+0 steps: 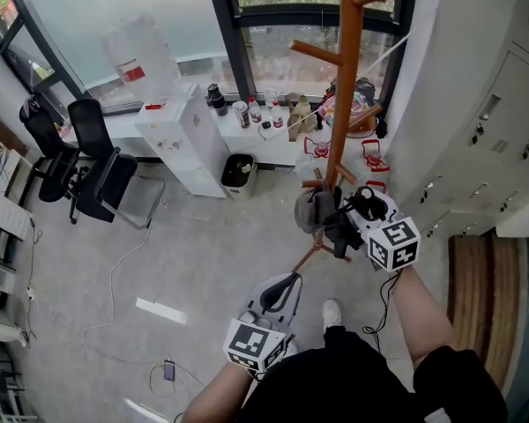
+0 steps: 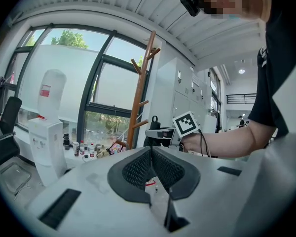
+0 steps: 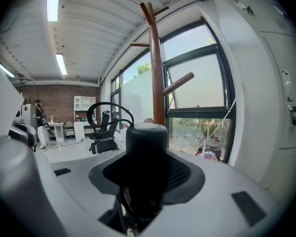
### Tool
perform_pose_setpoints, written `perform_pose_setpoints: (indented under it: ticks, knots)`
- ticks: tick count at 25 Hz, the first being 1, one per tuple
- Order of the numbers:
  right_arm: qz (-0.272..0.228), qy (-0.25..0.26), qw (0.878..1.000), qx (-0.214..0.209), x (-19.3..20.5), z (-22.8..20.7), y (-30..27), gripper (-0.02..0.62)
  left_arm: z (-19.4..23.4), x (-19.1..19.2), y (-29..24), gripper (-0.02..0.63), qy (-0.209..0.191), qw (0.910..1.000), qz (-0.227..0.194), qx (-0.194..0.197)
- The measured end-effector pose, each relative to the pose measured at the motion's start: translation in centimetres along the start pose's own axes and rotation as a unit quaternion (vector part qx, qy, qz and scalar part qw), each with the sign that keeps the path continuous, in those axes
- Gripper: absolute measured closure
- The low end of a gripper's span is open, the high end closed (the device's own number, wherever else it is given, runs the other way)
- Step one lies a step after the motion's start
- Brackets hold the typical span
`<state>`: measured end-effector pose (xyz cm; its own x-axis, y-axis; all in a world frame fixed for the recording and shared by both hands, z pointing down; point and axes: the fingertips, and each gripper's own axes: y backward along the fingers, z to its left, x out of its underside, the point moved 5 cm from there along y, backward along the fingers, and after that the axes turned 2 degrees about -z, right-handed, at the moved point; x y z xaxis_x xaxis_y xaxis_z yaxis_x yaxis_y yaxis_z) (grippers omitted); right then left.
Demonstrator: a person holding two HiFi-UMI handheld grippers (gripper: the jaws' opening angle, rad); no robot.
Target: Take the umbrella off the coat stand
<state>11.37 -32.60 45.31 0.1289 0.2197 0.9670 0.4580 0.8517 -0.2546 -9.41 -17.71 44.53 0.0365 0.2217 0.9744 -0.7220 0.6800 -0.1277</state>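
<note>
- Our right tool point(image 1: 342, 225) is clenched on the black handle of the umbrella point(image 1: 311, 210), mid-right of the frame.
- Its grey folded body lies just left of that tool, beside the coat stand point(image 1: 346, 86) pole, so we judge the pull should go away from the pole.
- Our left tool point(image 1: 280, 293) is lower and farther off, with its jaws together and nothing in them.

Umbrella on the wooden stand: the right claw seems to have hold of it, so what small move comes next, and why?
Probably draw the umbrella a little away from the coat stand, toward the person, without loosening the grip. The right claw is shut on the black handle, yet the folded umbrella hangs close beside the stand's pole, where it could snag.
</note>
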Motion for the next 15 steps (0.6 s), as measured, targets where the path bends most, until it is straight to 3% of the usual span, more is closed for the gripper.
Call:
perform_pose_setpoints:
  ticks: [15]
  knots:
    - [-0.007, -0.009, 0.999, 0.033, 0.3, 6.4, 7.7, 0.362, -1.6, 1.0, 5.1, 0.584, -0.018, 0.9981, 0.005, 0.06]
